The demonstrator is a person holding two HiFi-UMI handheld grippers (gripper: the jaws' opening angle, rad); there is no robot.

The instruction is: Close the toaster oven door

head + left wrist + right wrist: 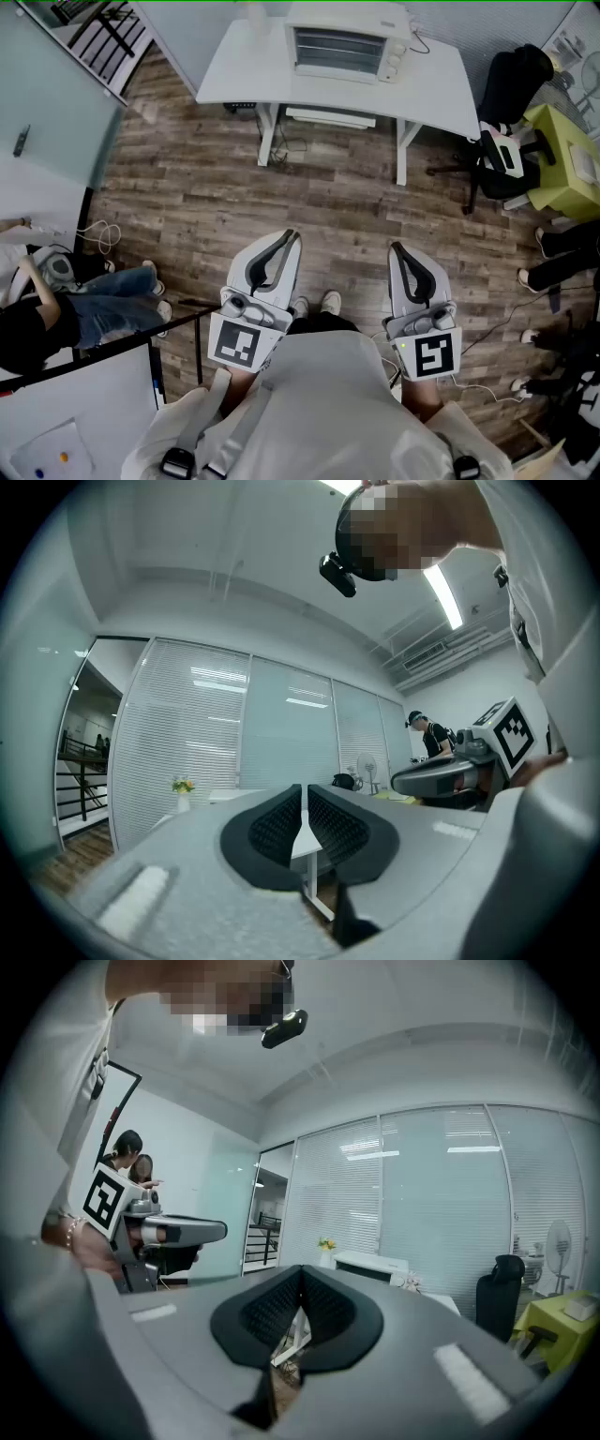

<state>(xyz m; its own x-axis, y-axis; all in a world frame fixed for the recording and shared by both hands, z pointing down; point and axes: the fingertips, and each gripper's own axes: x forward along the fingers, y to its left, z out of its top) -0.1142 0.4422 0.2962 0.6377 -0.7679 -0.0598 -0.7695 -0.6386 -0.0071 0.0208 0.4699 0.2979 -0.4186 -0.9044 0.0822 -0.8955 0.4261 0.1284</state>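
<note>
Even bright light from ceiling strip light (442, 592), soft shadows, fisheye bending, dark vignetted corners

Left tongs (292, 235) and right tongs (395, 248) level, side by side, jaws together.

I count two grippers in my hands: one left gripper (292, 236) and one right gripper (395, 248). Ahead I see one toaster oven (337, 52), one white table (246, 67) and one black chair (495, 173).
</note>
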